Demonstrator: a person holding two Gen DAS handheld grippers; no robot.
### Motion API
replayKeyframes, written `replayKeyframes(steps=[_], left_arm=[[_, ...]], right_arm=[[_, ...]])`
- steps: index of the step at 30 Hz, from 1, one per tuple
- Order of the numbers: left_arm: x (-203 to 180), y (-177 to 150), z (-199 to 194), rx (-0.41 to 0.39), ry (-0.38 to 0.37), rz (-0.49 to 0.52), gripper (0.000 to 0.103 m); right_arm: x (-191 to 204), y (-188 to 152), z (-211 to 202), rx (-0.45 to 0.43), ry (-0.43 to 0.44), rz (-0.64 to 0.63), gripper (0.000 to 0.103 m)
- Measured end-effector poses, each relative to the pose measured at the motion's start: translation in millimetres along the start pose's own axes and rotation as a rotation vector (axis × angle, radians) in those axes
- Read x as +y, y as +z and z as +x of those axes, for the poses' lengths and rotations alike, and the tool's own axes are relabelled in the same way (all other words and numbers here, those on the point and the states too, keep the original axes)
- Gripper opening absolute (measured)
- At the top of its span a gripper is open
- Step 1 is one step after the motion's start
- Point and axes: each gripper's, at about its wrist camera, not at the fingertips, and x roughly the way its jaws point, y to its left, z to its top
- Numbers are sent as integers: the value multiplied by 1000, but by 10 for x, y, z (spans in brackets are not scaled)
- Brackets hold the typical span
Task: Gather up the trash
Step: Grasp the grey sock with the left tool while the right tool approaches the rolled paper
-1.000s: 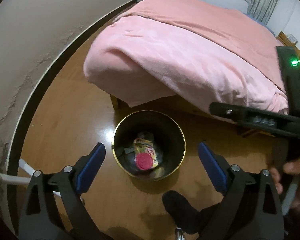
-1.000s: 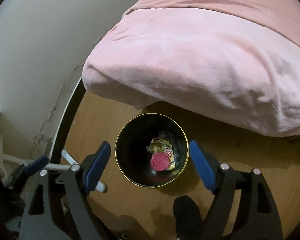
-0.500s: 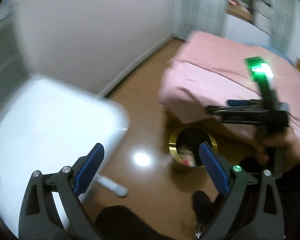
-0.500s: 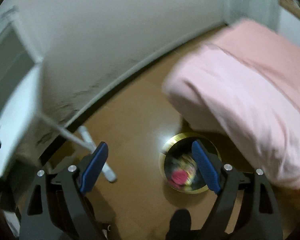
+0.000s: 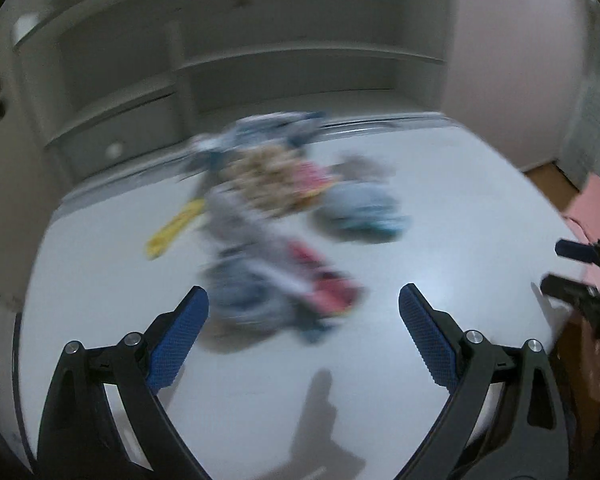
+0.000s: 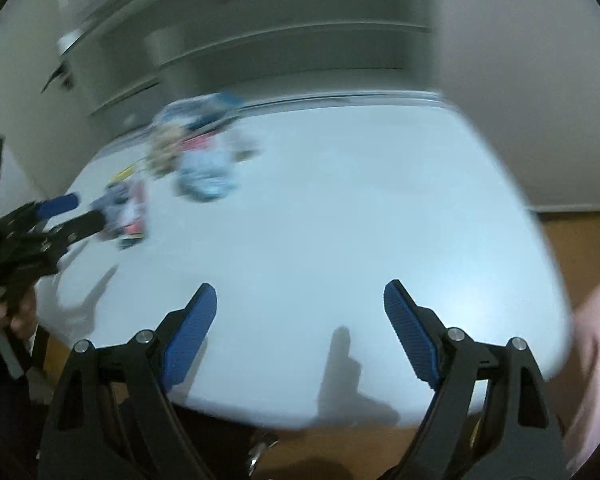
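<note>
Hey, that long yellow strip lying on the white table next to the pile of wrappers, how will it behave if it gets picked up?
The yellow strip looks thin and flat, so probably light and floppy, drooping from a pinch. Lying flush on the smooth white table, it may slide rather than lift at first. Blur hides its material, so this is tentative.

no text, label, brand, number or sign is legible: the printed wrappers (image 5: 276, 216) near the far edge of the white table (image 5: 460, 216) are motion-blurred, leaving only patches of yellow, red and blue.

White table (image 5: 460, 208) under blurred trash pile (image 5: 276, 216)
</note>
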Motion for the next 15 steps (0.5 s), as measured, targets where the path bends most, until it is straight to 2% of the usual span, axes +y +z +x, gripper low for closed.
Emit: replayKeyframes(steps=[3, 7, 9, 11, 13, 14, 15], left_arm=[[270, -39, 110, 24, 23, -35, 93], [309, -30, 267, 39, 19, -45, 92], [309, -24, 317, 43, 13, -41, 84], [331, -27, 339, 47, -10, -38, 51], [339, -53, 323, 54, -47, -32, 30], [348, -57, 300, 50, -52, -30, 24], [355, -62, 275, 43, -57, -31, 22]], right_arm=[[388, 66, 186, 25, 45, -68, 83], [652, 184, 351, 47, 81, -118, 83], [723, 193, 371, 55, 91, -135, 83], [786, 227, 406, 59, 98, -150, 83], [834, 257, 466, 66, 105, -160, 83], [871, 275, 496, 71, 109, -167, 82], [900, 312, 541, 76, 114, -174, 82]])
